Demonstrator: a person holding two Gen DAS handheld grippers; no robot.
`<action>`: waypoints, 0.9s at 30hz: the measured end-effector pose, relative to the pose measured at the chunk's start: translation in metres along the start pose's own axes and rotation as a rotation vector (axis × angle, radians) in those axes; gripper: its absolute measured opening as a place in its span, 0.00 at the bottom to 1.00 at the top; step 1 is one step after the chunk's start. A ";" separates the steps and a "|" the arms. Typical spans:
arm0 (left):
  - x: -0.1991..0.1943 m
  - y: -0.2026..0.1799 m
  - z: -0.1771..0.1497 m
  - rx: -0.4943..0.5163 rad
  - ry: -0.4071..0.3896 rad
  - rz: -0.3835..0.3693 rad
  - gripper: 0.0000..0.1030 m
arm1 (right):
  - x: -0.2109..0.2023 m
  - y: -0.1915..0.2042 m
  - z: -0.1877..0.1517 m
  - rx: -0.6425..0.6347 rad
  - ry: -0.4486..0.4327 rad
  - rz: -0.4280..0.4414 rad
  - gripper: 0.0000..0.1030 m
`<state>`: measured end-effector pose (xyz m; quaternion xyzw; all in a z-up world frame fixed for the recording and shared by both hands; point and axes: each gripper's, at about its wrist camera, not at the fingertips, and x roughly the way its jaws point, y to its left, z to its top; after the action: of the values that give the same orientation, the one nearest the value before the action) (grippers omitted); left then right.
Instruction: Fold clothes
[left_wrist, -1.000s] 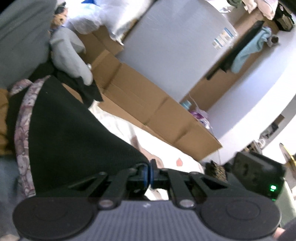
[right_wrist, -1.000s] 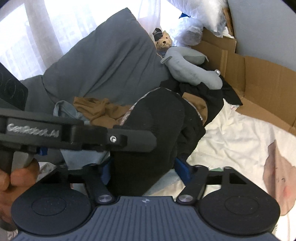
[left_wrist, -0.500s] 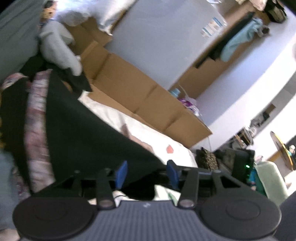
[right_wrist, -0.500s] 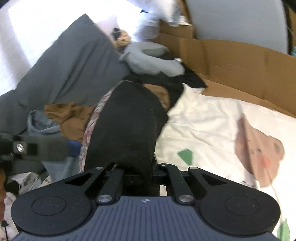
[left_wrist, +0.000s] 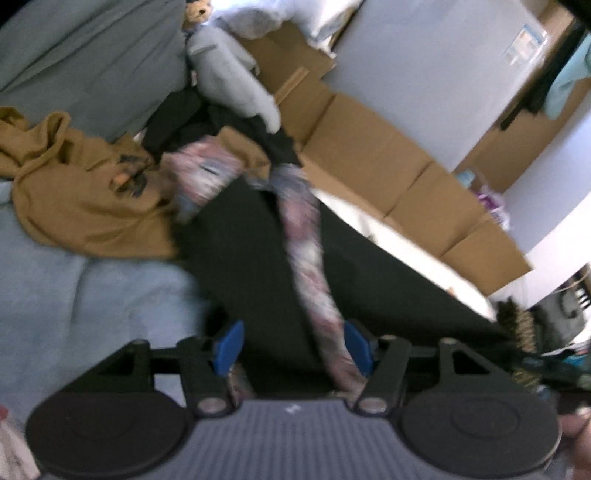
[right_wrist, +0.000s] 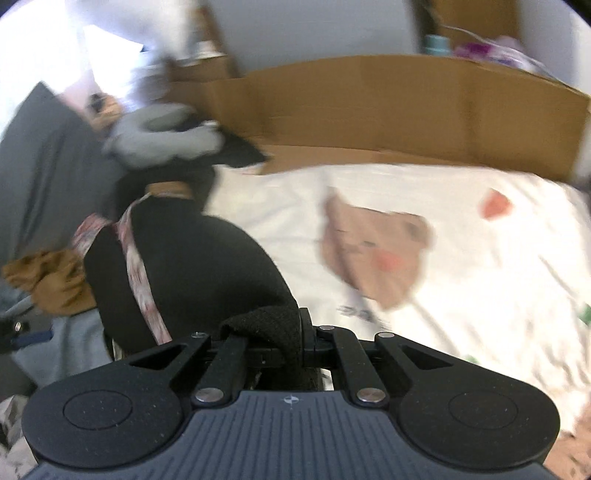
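The black garment (left_wrist: 258, 258) with a floral trim band (left_wrist: 310, 251) lies on the bed at the left margin of the white printed bedsheet (right_wrist: 461, 258), stretched between the two tools. Its long axis runs from the heap of clothes at the far end toward both cameras; in the left wrist view the trim band follows that axis, slanting from upper left down to lower right. Left tongs (left_wrist: 291, 345): blue-padded fingers spread apart, cloth and trim passing between them without being clamped. Right tongs (right_wrist: 295, 332): fingers pressed together, pinching a bunched black edge of the garment (right_wrist: 192, 266). Boundaries: a cardboard wall (right_wrist: 369, 110) stands along the far side of the bed; a grey pillow (left_wrist: 92, 55) and a grey plush toy (left_wrist: 229, 74) occupy the head end. A mustard-brown garment (left_wrist: 81, 184) lies crumpled just beside the black one, touching its left edge. Open room: the sheet to the right of the garment is unoccupied up to the cardboard. Both views are motion-blurred; fine detail is not legible.
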<state>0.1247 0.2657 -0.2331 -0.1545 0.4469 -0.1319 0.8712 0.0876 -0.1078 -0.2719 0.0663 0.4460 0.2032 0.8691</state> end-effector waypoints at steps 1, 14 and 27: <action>0.004 0.001 -0.002 0.000 0.009 0.011 0.62 | -0.003 -0.009 -0.003 0.019 0.003 -0.026 0.03; 0.064 -0.003 -0.033 0.002 0.145 0.016 0.66 | -0.045 -0.082 -0.038 0.156 0.020 -0.220 0.02; 0.137 -0.012 -0.056 0.033 0.240 0.007 0.66 | -0.069 -0.135 -0.059 0.223 0.056 -0.393 0.02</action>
<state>0.1553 0.1959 -0.3602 -0.1217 0.5464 -0.1540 0.8142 0.0442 -0.2625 -0.2949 0.0683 0.4941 -0.0190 0.8665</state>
